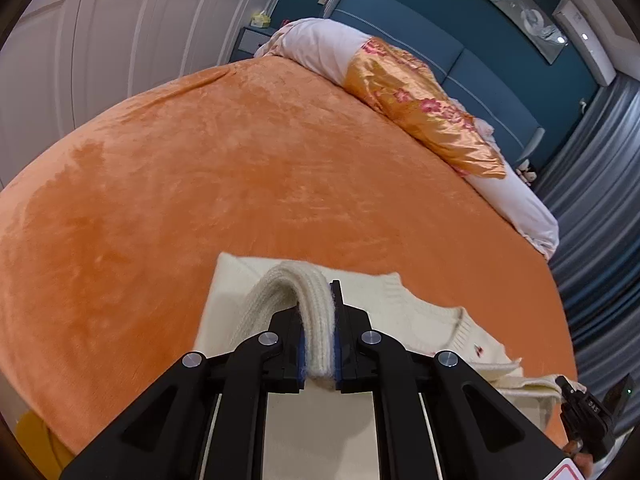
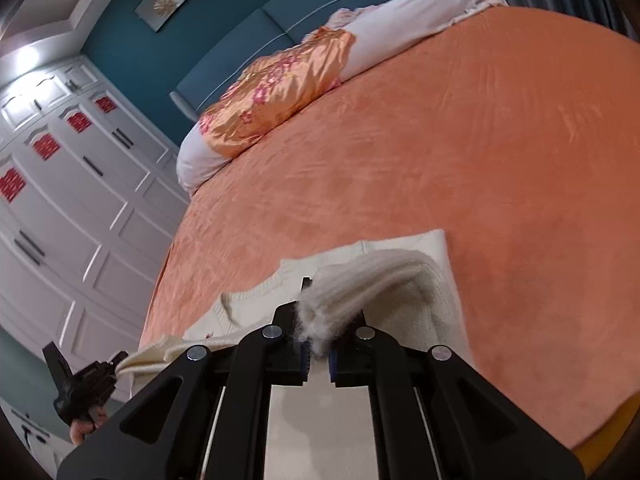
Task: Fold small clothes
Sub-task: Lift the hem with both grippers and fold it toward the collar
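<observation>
Both grippers — left (image 1: pixel 319 340), right (image 2: pixel 316 336) — clamp the cream sweater (image 1: pixel 404 312) (probably lying crosswise) above the bed (image 1: pixel 240 160).

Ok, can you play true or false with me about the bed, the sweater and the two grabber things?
1. Both grippers are pinching the cream sweater. True: the left gripper and the right gripper each have knit fabric clamped between their fingers.
2. The bed cover is blue. False: it is orange; the headboard is blue.
3. The sweater hangs in the air, away from the bed. False: part of it lies on the bed cover.
4. A rolled quilt lies near the headboard. True.
5. The wardrobe doors are black. False: they are white.
</observation>
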Demonstrator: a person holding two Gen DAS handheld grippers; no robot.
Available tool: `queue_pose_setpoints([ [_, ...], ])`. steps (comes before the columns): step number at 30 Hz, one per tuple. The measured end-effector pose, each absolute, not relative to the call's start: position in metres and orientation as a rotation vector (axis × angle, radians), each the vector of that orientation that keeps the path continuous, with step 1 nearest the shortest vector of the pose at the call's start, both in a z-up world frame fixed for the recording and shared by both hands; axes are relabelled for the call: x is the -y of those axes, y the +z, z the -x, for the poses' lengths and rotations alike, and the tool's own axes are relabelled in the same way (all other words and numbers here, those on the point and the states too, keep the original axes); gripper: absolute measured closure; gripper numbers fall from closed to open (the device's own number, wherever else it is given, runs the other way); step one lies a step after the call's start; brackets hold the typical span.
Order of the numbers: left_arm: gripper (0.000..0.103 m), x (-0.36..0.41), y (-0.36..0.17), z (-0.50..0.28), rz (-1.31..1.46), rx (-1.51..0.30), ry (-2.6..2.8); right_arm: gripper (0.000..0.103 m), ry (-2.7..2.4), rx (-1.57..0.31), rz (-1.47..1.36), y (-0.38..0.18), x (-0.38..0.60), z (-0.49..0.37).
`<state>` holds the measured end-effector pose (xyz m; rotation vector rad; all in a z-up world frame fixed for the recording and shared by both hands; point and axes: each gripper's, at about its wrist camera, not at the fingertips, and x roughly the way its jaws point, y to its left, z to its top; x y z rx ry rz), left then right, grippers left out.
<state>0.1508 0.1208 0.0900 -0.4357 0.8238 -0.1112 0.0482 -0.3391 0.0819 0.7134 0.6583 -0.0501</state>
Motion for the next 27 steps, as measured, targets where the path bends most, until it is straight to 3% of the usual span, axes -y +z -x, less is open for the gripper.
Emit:
queue_pose_setpoints([
  [14,0.095,-0.11,0.018,-0.205,0.409,-0.928,-0.044,0.098,-0.119,-0.76,-0.73,0.019,0.356,-0.106],
  [20,0.087,-0.109,-0.002,-0.212,0.385,-0.93,-0.041,0.098,-0.109,-0.783,-0.734,0.002,0.358,-0.115],
  [25,0.086,-0.113,-0.001,-0.209,0.412,-0.906,-0.079,0.091,-0.086,-0.767,-0.718,0.008,0.355,-0.112],
  [27,0.074,-0.126,0.009,-0.201,0.501,-0.906,-0.132,0.084,-0.051,-0.736,-0.735,0.021,0.354,-0.103],
])
